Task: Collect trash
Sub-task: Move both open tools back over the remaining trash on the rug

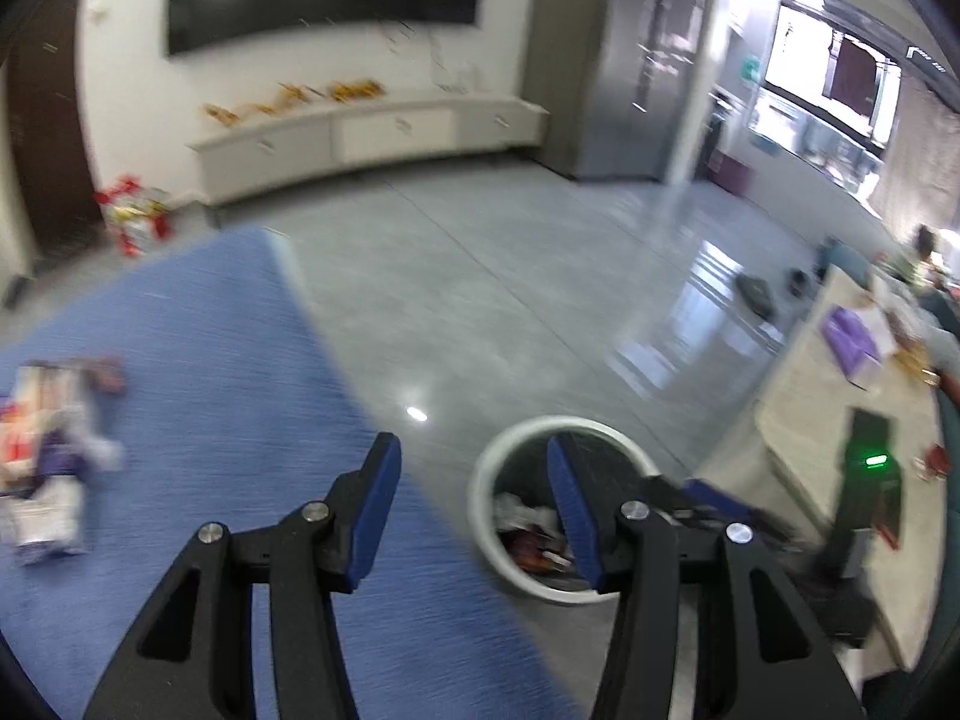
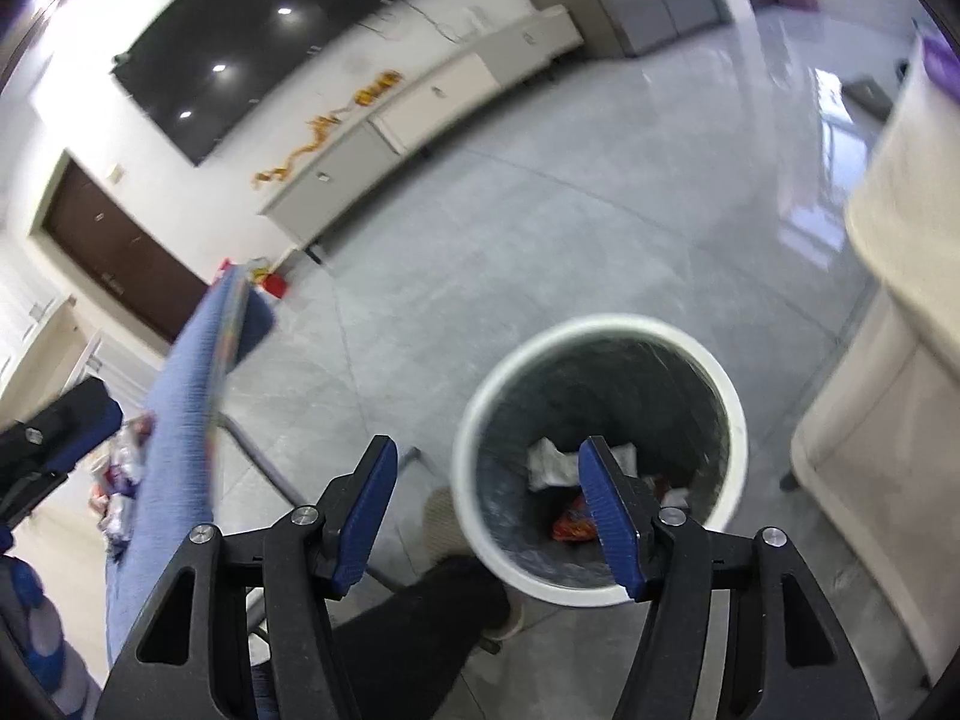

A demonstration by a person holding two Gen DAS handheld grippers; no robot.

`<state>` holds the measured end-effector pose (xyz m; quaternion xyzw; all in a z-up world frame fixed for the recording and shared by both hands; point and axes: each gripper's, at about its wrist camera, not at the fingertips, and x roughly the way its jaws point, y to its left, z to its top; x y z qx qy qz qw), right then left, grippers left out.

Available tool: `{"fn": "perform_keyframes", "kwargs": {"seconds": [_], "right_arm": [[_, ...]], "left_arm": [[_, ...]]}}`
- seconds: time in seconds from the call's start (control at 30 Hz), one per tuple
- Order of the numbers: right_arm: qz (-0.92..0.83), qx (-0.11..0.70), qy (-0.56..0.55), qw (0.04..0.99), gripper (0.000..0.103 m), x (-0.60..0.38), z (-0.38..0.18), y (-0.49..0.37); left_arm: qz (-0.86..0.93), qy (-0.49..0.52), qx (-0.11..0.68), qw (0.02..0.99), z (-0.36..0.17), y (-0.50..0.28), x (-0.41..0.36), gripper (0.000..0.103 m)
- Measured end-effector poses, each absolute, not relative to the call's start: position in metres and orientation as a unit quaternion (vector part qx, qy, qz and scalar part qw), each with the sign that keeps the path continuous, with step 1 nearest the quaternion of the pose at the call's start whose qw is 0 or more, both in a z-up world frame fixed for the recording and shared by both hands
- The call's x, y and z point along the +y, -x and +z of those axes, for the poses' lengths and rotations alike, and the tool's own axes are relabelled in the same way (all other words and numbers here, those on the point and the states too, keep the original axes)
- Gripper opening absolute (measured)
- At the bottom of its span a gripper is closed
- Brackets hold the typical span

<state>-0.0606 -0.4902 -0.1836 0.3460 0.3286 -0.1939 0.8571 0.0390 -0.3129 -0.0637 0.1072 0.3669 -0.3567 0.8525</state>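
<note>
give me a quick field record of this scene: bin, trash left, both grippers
bin: white round bin on grey floor, dark liner, wrappers and paper inside
trash left: pile of wrappers on blue mat
left gripper: open, empty
right gripper: open, empty, above the bin

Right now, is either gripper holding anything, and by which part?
Nothing is held. Left gripper and right gripper both stand open with empty jaws, by the round white trash bin.

Left hand-held gripper [image 1: 474, 474] open, empty, over blue tabletop [image 1: 210, 330] edge; white bin [image 1: 480, 480] with trash near right; wrappers [image 1: 48, 450] left.
</note>
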Motion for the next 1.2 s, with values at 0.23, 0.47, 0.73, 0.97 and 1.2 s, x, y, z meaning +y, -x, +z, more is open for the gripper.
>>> {"fn": "perform_keyframes", "kwargs": {"seconds": [0.23,0.47,0.73,0.97,1.2], "right_arm": [[-0.157,0.291,-0.271,0.904,0.065,-0.431,-0.115,0.041],[-0.113,0.262,-0.219,0.933,0.072,-0.374,-0.072,0.022],[-0.072,0.263,-0.189,0.943,0.073,-0.326,-0.057,-0.003],[-0.05,0.294,-0.166,0.94,0.073,-0.294,-0.067,-0.033],[-0.033,0.316,-0.14,0.938,0.073,-0.27,-0.074,-0.055]], "left_arm": [[-0.262,-0.089,0.296,0.914,-0.023,-0.037,-0.223,0.054],[-0.196,-0.058,0.255,0.945,0.004,-0.038,-0.142,0.059],[-0.145,-0.018,0.269,0.952,-0.005,-0.054,-0.069,0.06],[-0.109,0.013,0.287,0.952,-0.023,-0.075,-0.023,0.06],[-0.07,0.041,0.317,0.945,-0.055,-0.1,0.023,0.06]]}}
